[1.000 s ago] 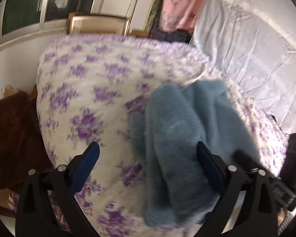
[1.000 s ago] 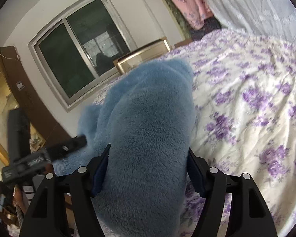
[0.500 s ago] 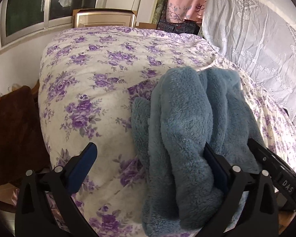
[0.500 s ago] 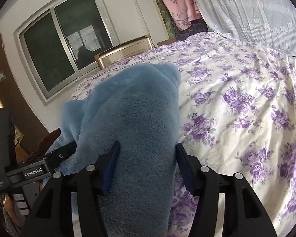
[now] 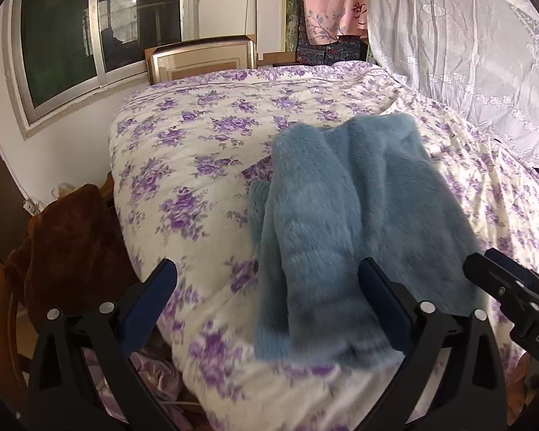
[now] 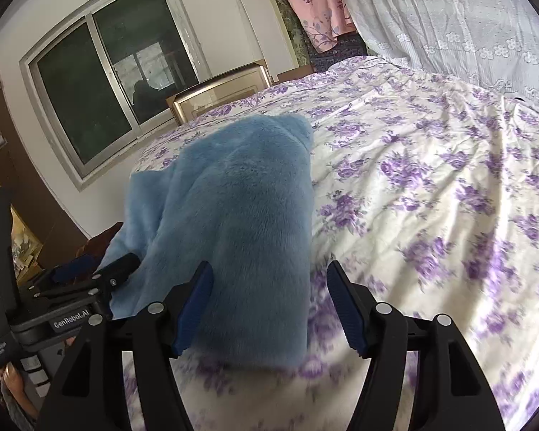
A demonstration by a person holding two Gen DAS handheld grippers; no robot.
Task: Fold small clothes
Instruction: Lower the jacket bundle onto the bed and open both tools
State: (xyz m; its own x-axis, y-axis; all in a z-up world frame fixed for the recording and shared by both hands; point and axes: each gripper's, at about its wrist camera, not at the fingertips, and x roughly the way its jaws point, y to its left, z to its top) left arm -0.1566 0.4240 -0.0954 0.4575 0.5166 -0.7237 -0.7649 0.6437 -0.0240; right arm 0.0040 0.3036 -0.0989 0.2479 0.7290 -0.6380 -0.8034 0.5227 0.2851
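A fluffy blue garment [image 5: 352,222] lies folded in a long bundle near the front edge of a bed with a purple-flowered cover [image 5: 197,151]. My left gripper [image 5: 266,305] is open, its right finger beside the bundle's near end, holding nothing. In the right wrist view the same garment [image 6: 240,222] lies between the fingers of my right gripper [image 6: 269,309], which is open and apart from the cloth. The left gripper [image 6: 90,269] shows at the left of that view, and the right gripper [image 5: 503,287] at the right of the left wrist view.
A brown cloth pile [image 5: 68,237] sits left of the bed. A window [image 5: 90,36] and a headboard [image 5: 201,57] are at the far end. White lace curtain [image 5: 467,54] hangs along the right side, with pink cloth [image 5: 330,0] behind.
Both grippers have drawn back from the bundle. The right gripper's fingers, pressed against the garment before, now stand off it and it lies flat on the bed.
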